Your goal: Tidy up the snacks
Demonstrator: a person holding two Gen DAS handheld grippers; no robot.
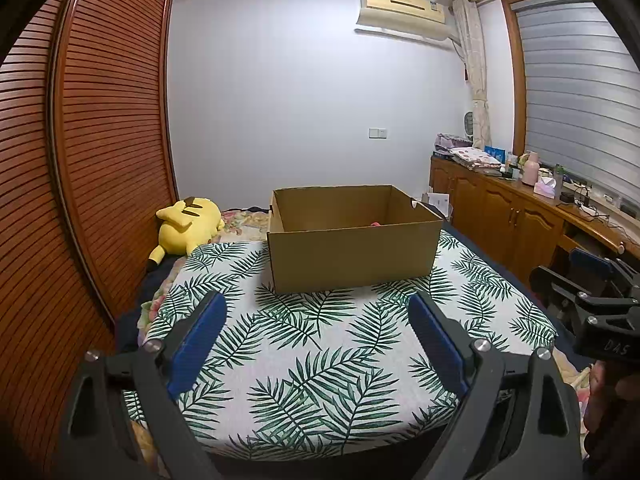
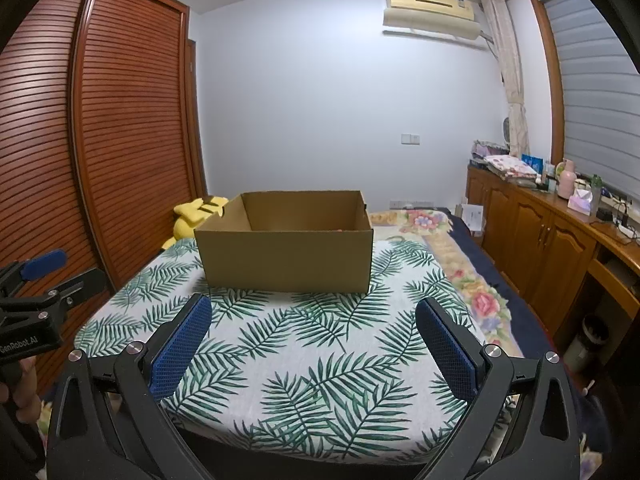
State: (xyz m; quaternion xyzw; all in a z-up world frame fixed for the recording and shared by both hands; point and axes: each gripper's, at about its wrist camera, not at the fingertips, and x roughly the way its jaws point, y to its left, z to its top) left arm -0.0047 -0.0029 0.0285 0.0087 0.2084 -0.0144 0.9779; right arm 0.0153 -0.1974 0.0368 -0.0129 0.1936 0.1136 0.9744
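An open brown cardboard box stands at the far end of a leaf-patterned cloth; it also shows in the right wrist view. A small pink item peeks above the box's front wall; the rest of the inside is hidden. My left gripper is open and empty, held above the cloth short of the box. My right gripper is open and empty too, also short of the box. Each gripper shows at the other view's edge, the right one and the left one.
A yellow plush toy lies left of the box by the slatted wooden wardrobe. A floral blanket lies right of the cloth. A wooden cabinet with clutter on top runs along the right wall.
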